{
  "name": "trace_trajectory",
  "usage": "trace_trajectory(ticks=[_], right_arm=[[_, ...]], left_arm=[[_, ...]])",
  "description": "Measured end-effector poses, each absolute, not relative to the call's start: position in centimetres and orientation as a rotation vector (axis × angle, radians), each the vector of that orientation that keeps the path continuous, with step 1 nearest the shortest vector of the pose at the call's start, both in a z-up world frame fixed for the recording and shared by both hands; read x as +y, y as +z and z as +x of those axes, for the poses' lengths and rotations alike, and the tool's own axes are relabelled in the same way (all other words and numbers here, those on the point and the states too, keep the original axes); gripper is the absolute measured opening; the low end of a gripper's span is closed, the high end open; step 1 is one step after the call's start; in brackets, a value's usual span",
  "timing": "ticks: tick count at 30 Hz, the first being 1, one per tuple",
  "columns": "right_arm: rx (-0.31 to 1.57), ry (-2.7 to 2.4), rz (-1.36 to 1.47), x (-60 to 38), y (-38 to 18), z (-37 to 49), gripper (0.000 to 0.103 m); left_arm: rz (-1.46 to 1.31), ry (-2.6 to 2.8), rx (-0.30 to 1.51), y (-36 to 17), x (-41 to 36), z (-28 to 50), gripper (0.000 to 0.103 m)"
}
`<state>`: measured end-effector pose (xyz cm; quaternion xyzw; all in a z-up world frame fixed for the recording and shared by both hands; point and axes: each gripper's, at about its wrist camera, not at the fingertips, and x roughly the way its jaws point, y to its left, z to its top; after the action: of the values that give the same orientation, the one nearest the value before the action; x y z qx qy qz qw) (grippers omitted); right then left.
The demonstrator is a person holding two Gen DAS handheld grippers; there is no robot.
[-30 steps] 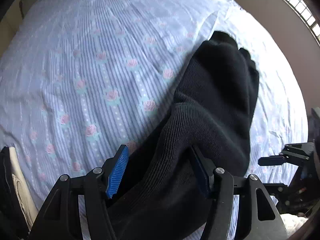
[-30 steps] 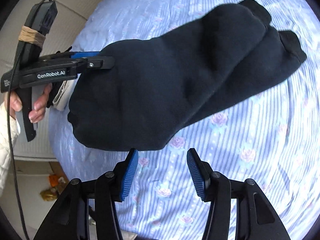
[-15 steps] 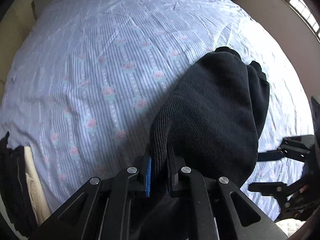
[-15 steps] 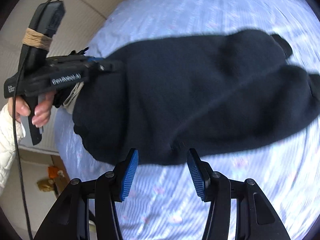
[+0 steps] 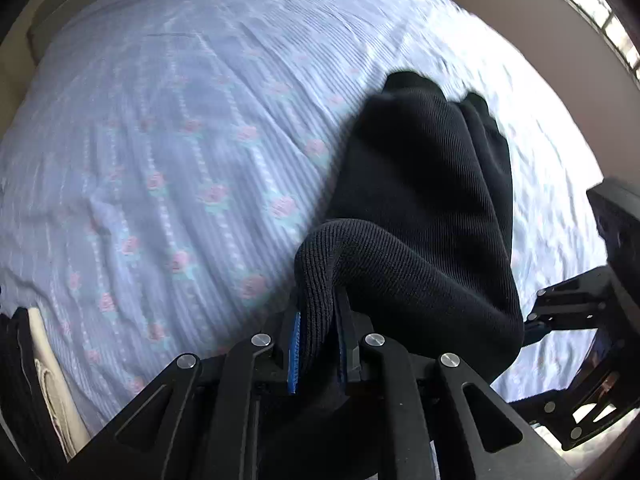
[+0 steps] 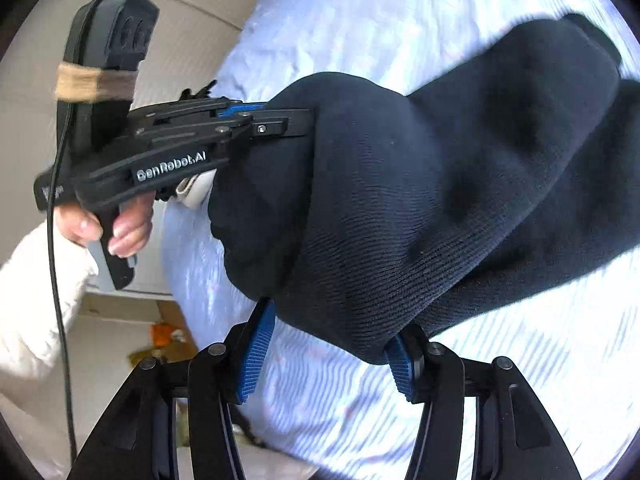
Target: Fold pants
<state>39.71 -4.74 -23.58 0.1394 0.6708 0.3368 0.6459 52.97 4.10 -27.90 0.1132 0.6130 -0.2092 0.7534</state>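
Note:
The black knit pants (image 5: pixel 424 208) lie folded lengthwise on the floral bed sheet, leg ends far from me. My left gripper (image 5: pixel 318 344) is shut on the waistband edge and lifts it off the bed. It also shows in the right wrist view (image 6: pixel 280 120), clamped on the pants (image 6: pixel 420 184). My right gripper (image 6: pixel 328 340) is open, its blue pads either side of the pants' near lower corner, which hangs between them. The right gripper shows at the right edge of the left wrist view (image 5: pixel 536 324).
The bed sheet (image 5: pixel 180 140) is pale blue with pink roses. A dark and cream cloth pile (image 5: pixel 36 380) sits at the bed's left edge. A beige padded headboard (image 6: pixel 208 8) stands behind the left gripper. The floor with clutter (image 6: pixel 160 336) lies below the bed edge.
My left gripper closed on the waistband and raised it. My right gripper moved forward until the pants' lower corner came between its open pads.

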Motion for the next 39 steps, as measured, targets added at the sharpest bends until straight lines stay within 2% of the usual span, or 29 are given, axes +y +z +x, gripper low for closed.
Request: trace_trajectory(ticks=[3,6,9,11,12,18,22,24,25,26,28,31,33,39], right_arm=[[1.542,0.679,0.29,-5.1,-24.0,39.1,0.055],[1.486,0.621,0.279,-6.5,-21.4,39.1,0.055],[1.311,0.435,0.26,-10.3,-18.2,40.5,0.055],[1.256,0.299,0.282,-12.9,-17.8,43.4,0.055],[1.246,0.257,0.307,-13.7,-18.1,44.9,0.055],[1.333,0.157,0.46,-15.8,-22.6,53.8,0.055],[1.415,0.122,0.369,-13.8,-25.0,55.8,0.055],[1.407,0.118,0.318,-13.4,-25.0,55.7,0.048],[1.397,0.131,0.291,-12.9,-24.5,55.3,0.031],[1.389,0.143,0.276,-12.9,-24.1,55.3,0.021],[1.348,0.16,0.253,-13.2,-22.2,54.5,0.016],[1.193,0.135,0.235,-15.4,-17.2,51.7,0.015],[1.159,0.127,0.266,-17.7,-15.8,51.2,0.015],[1.265,0.071,0.292,-20.3,-19.9,51.1,0.015]], left_arm=[[0.261,-0.437,1.36,-29.1,3.4,52.7,0.016],[0.256,-0.394,1.355,-29.5,3.8,52.7,0.019],[0.19,-0.36,1.368,-29.3,4.7,53.0,0.032],[0.149,-0.33,1.366,-29.1,5.3,52.9,0.044],[0.13,-0.318,1.365,-29.0,5.6,52.7,0.045],[0.075,-0.283,1.384,-29.5,6.0,51.3,0.045],[0.074,-0.284,1.388,-29.4,6.0,51.2,0.045],[0.067,-0.287,1.396,-29.6,6.2,51.6,0.046],[0.061,-0.29,1.399,-29.6,6.2,51.7,0.044],[0.054,-0.295,1.399,-29.5,6.3,51.7,0.036],[0.047,-0.317,1.398,-29.2,6.3,51.4,0.027],[0.07,-0.321,1.369,-28.1,5.9,50.9,0.024],[0.072,-0.316,1.357,-27.6,5.7,50.8,0.024],[0.091,-0.292,1.388,-28.5,4.3,52.7,0.023]])
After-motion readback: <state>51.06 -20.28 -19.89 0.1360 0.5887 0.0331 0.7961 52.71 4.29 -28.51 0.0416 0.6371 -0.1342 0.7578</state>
